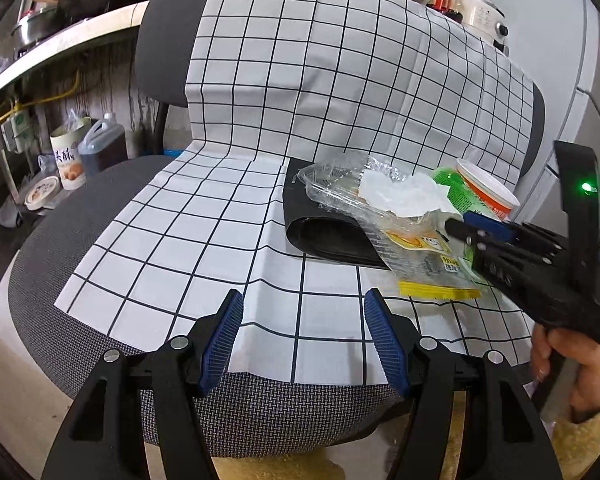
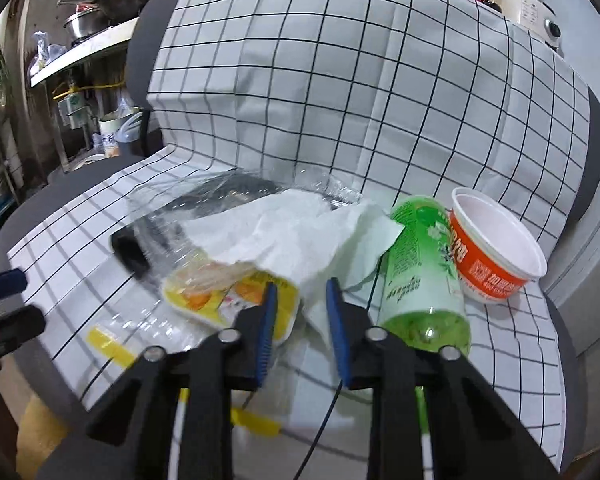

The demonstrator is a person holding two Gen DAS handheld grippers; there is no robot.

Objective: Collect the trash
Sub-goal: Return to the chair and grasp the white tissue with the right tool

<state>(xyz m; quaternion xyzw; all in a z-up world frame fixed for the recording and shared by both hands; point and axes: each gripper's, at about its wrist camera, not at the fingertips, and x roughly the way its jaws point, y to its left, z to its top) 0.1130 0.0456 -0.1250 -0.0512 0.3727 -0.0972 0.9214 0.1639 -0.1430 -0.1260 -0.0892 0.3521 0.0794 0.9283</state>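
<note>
Trash heaped on the checked cloth [image 1: 300, 80] over the chair seat [image 1: 32, 280], just ahead of the right claw [image 2: 300, 284] and well off to the right of the left claw [image 1: 304, 300].

Left claw spread wide and empty, nothing but bare cloth between the pads. Right claw narrowed to a small gap, pads not visibly pressing; a lower corner of the crumpled tissue [image 2: 300, 232] sitting between them, apparently not yet pinched.

Likely handling:
- Tissue: near weightless, soft, liable to tear. Best pinched at a bunched fold, not a loose edge.
- Clear plastic tray [image 1: 332, 188], beyond the right claw and to its left: light, thin, slick, likely to crackle and buckle. Best taken by the rim.
- Yellow snack wrapper [image 1: 420, 248], just left of the right claw's tips: flat, slippery film. Best caught at the crimped yellow edge.
- Green plastic bottle [image 2: 420, 264], lying just right of the right claw: seemingly empty, so light; round and prone to rolling. Better gripped across the body or neck.
- Orange noodle cup [image 2: 496, 256], further right, tilted against the bottle: light, stiff at the lip, so take it there.

Hard to make out:
- Black folded item [image 1: 324, 236] under the tray: bag or mat, impossible to say.
- Bottle cap hidden.
- Tray contents blurred.
- Wrapper partly covered by the tissue.
- Right-wrist view smeared in the foreground.
</note>
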